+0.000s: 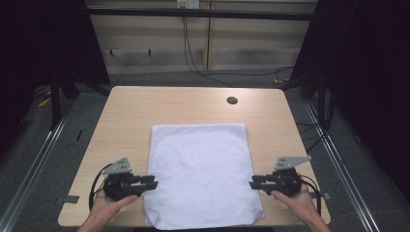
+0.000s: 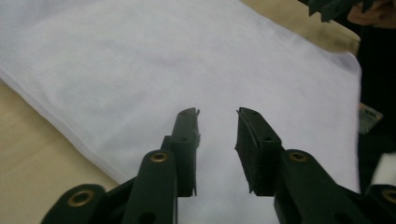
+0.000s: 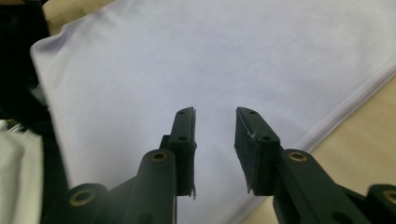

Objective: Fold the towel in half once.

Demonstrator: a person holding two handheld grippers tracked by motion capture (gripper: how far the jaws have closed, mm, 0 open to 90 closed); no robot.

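We see a folded white towel [image 1: 200, 174] lying at the tabletop's [image 1: 130, 111] near edge. The left gripper [image 1: 151, 182] and right gripper [image 1: 255, 182] flank it, jaws parted, holding nothing.

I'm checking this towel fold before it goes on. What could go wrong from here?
The white folded towel overhangs the near edge of the light wooden table, so a tug might drag it off. The left tool and right tool stand open at opposite side edges; uneven grips could skew the layers.
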